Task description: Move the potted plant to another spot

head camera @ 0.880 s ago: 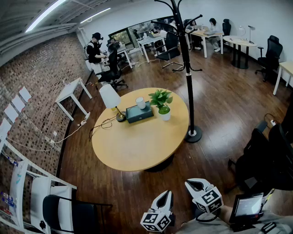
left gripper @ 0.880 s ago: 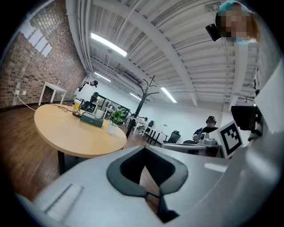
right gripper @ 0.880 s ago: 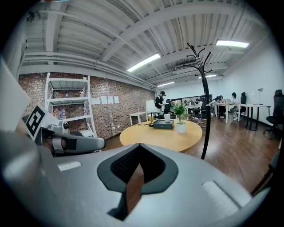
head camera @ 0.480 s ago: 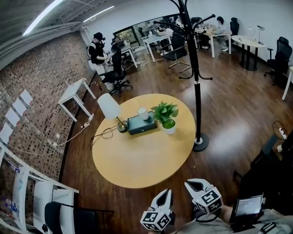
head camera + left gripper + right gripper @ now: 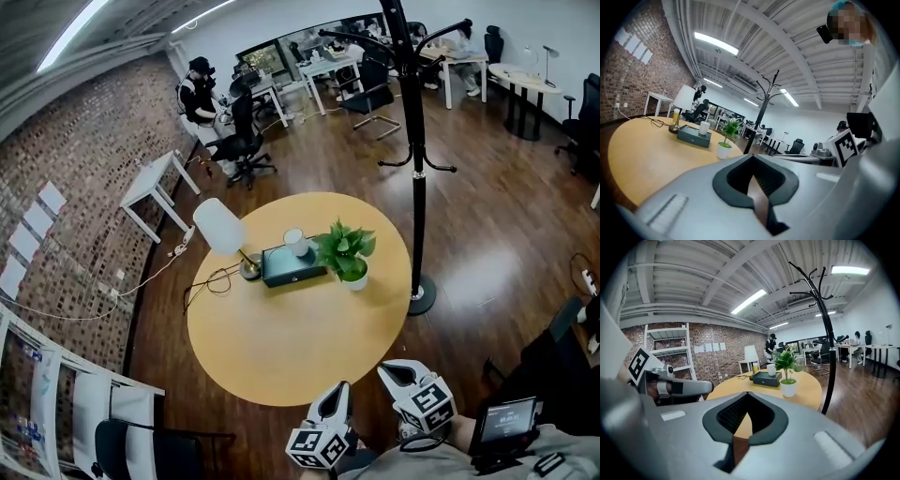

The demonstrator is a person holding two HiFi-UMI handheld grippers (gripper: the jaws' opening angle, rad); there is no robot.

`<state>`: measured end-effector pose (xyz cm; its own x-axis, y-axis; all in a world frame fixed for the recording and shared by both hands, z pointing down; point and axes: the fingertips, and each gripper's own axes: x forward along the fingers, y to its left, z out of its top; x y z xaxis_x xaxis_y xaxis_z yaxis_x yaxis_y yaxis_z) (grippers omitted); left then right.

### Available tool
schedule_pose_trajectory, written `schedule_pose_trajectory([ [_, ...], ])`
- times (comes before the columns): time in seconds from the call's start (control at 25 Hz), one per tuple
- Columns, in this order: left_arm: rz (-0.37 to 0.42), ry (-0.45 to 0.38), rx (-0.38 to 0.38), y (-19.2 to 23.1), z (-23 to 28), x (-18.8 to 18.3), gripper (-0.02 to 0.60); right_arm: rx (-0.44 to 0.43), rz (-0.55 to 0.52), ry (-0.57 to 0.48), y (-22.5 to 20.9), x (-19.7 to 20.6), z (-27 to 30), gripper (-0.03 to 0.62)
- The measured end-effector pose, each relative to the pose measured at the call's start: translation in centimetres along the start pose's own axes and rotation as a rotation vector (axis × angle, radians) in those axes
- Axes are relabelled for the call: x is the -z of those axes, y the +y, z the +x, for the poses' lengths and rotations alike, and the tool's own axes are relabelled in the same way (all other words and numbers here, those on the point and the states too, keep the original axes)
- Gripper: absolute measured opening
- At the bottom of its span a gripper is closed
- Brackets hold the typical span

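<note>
The big round table (image 5: 281, 342) is right in front of me. The black coat stand (image 5: 413, 187) is on the floor just beside the table's right side, out of my way. The lamp (image 5: 218, 227) sits at the far left of the table, I think so its wire (image 5: 211, 277) can drop off that edge toward the brick wall.

My left gripper (image 5: 339, 394) and my right gripper (image 5: 392, 373) hang low, close to my body, just short of the table's near edge. Both have their jaws pressed together with nothing in them (there is nothing to hold yet, so I guess that is why).

The dark box (image 5: 291, 267) lies on the far part of the table. The potted plant (image 5: 345, 248) stands upright just beside the box, on its right. It is well apart from my tools, so I judge I must get closer before I can take its white pot. The white cup (image 5: 294, 241) sits on top of the box.

Now I count: one table; one coat stand; one lamp; two grippers; one box; one potted plant; one cup; one wire.
</note>
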<state>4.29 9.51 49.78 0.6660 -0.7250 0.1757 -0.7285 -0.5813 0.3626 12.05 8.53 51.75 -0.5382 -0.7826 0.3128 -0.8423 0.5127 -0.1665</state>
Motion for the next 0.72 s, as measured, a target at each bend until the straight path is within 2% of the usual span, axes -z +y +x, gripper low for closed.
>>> schedule_pose_trajectory([
  [0.16,0.0,0.001,0.009,3.0,2.1,-1.1,-0.005,0.024,0.001,0.007,-1.4,-0.4,3.0,0.008],
  [0.56,0.012,0.042,0.134,11.5,6.4,-5.3,-0.005,0.181,0.034,0.001,-3.0,-3.3,11.5,0.008],
  [0.72,0.019,0.071,0.17,14.4,7.3,-5.5,-0.005,0.246,0.043,-0.004,-3.5,-3.7,13.9,0.008],
])
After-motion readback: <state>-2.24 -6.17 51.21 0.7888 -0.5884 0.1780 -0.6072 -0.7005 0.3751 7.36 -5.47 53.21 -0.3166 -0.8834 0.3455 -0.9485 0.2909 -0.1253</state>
